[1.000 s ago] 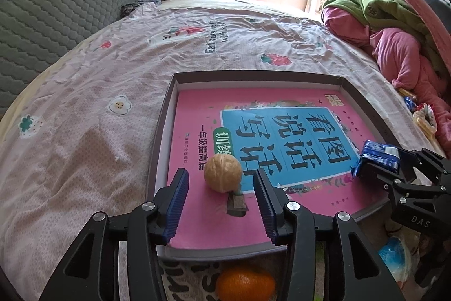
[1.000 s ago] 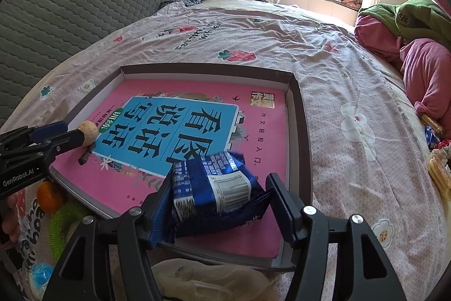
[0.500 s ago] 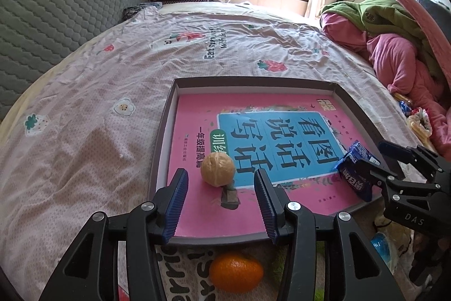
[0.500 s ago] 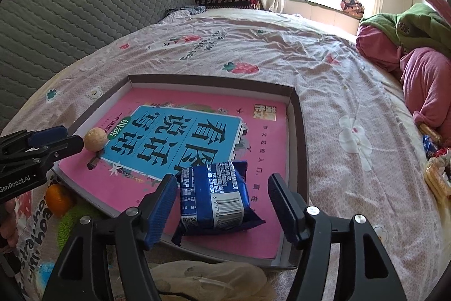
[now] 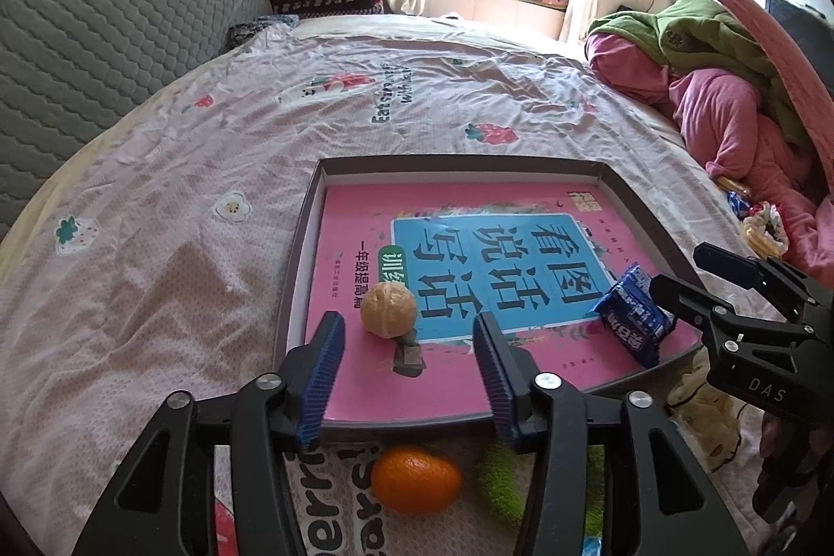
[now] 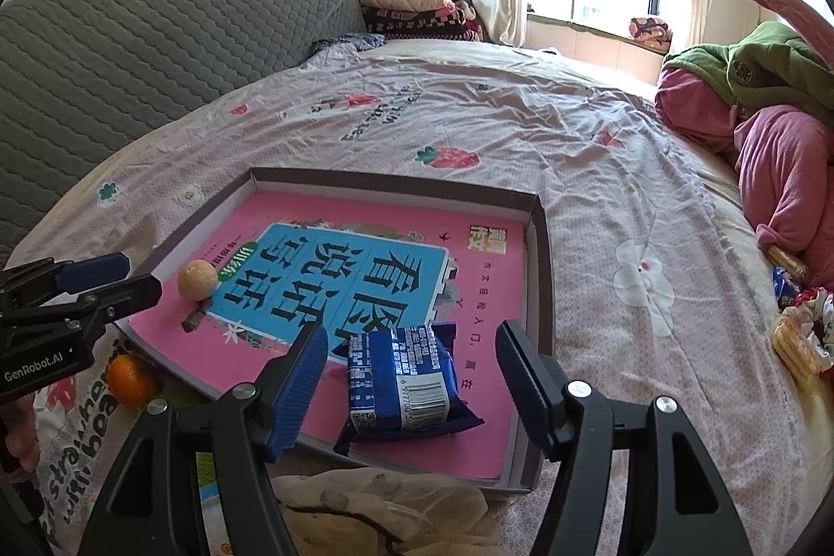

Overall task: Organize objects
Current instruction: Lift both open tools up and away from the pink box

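I read "GenRobot.AI" on my left gripper (image 6: 78, 290) and "DAS" on my right gripper (image 5: 730, 280). The pink book (image 6: 365, 274) carries large Chinese characters, 看图说话写话. The bedsheet (image 6: 68, 441) says "strawberry".

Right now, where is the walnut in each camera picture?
Left wrist view: the walnut sits low in the middle, just beyond the open left gripper, on the pink book.
Right wrist view: the walnut is at the left, near the tray's left edge.
Shared landmark: the blue snack packet on the same book.
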A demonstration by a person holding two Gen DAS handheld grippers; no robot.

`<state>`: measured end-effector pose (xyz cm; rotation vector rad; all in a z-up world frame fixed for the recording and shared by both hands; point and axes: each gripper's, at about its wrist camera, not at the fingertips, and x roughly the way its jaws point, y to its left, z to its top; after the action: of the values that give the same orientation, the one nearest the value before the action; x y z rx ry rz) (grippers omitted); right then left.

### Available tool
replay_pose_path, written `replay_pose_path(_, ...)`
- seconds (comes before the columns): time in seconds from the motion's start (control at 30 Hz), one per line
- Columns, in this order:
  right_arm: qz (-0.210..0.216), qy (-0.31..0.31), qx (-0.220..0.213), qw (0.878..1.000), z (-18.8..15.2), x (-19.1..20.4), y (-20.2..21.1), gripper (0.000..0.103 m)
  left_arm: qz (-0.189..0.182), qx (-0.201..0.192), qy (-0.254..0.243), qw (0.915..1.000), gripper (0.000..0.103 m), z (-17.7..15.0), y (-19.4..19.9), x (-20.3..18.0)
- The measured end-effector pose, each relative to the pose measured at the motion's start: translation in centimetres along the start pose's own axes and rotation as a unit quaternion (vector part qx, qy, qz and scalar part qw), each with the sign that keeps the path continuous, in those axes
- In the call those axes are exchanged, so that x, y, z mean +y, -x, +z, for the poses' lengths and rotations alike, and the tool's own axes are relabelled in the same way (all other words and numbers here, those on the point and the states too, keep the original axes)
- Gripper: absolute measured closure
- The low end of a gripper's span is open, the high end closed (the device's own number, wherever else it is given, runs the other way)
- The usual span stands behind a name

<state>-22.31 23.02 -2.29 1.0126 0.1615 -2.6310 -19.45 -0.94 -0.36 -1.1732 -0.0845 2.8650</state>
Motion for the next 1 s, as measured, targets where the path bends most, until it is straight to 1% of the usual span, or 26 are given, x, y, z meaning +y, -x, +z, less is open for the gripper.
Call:
replay_pose_path(0.17, 0.002, 0.002, -0.013, 1.000, 0.3, 0.3, 1.0, 0.036, 0.000, -0.005, -0.001, 1.0000, 0.045, -0.2, 0.9, -0.4)
replay_pose_path(0.27, 0.006, 0.003, -0.022, 1.000, 0.2, 0.6, 1.8, 0.036, 0.006, -0.010, -0.001, 0.9999, 0.040, -0.5, 1.6, -0.6)
replay_pose_path(0.47, 0.011, 0.018, -0.044, 0.999, 0.1, 1.4, 3.6, 0.036, -0.006, -0.013, 0.019, 0.9997, 0.039, -1.1, 3.0, -0.2)
replay_pose_path(0.67, 0.014, 0.018, -0.062, 0.998, -0.1, 1.7, 5.4, 0.036, -0.011, -0.024, 0.031, 0.9992, 0.039, -1.8, 4.6, -0.2)
replay_pose_path(0.9, 0.014, 0.024, -0.081, 0.996, -1.2, 2.3, 7.5, 0.036, -0.011, -0.039, 0.017, 0.9990, 0.039, -2.4, 6.5, -1.6)
replay_pose_path(1.0, 0.021, 0.022, -0.088, 0.996, -1.5, 2.6, 8.4, 0.036, -0.008, -0.047, 0.013, 0.9988, 0.038, -2.7, 7.3, -1.9)
